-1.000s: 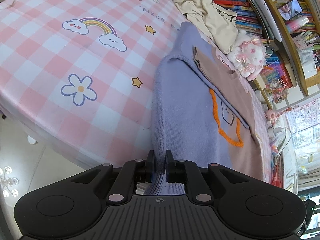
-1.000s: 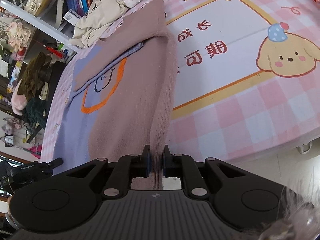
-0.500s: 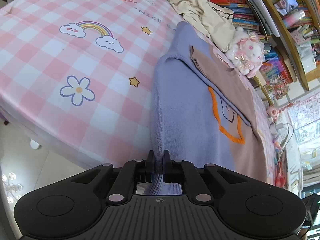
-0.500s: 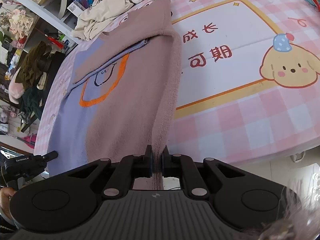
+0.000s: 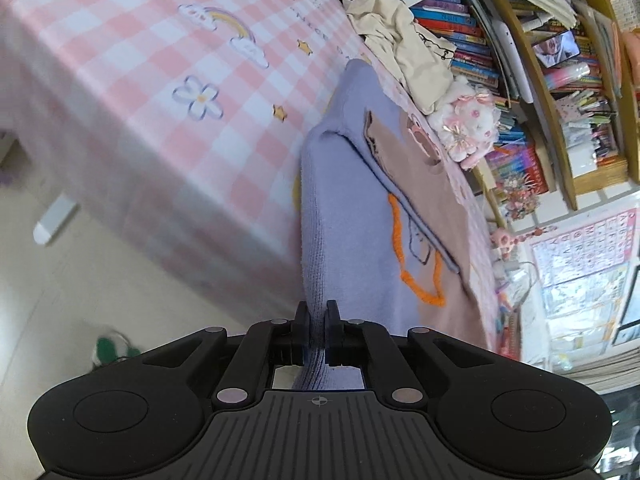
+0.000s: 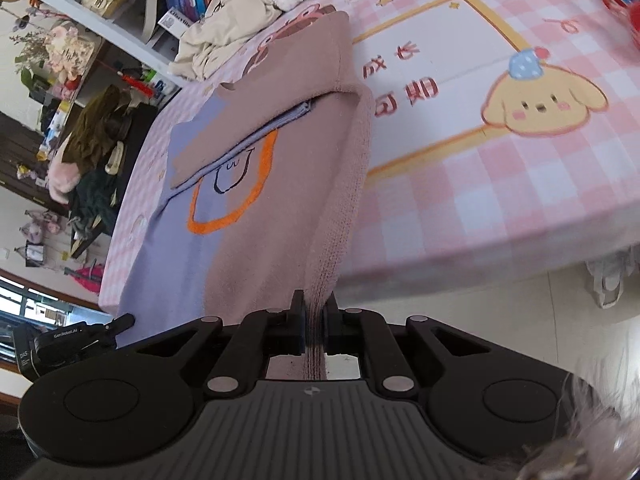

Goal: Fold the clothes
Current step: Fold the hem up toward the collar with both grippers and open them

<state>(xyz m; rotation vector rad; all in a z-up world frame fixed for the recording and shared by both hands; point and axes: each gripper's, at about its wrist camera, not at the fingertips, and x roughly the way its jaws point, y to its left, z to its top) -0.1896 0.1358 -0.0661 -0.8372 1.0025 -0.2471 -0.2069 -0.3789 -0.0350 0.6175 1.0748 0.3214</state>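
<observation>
The left gripper (image 5: pixel 318 322) is clenched on the lavender hem of the sweater (image 5: pixel 352 216); the knit fabric is pinched between its two jaws and hangs a little below them. From the jaws the lavender side of the sweater runs straight ahead over the edge of the table. To the left of the jaws lies the pink checked tablecloth (image 5: pixel 132 80) with a flower and a rainbow print. Ahead and to the right of the jaws there is a cream garment (image 5: pixel 400 44) and a white plush toy (image 5: pixel 468 128), both near the far end of the sweater, against the bookshelf (image 5: pixel 532 52).

The right gripper (image 6: pixel 316 322) is clenched on the brown hem of the same sweater (image 6: pixel 280 168). The brown edge goes up from between its jaws as a thick folded ridge. To the left of this ridge the front shows an orange outline and the lavender half. To the right of the jaws the tablecloth (image 6: pixel 500 208) shows a yellow puppy print (image 6: pixel 544 104). Low on the left of the jaws, the front of the other gripper is visible.
</observation>
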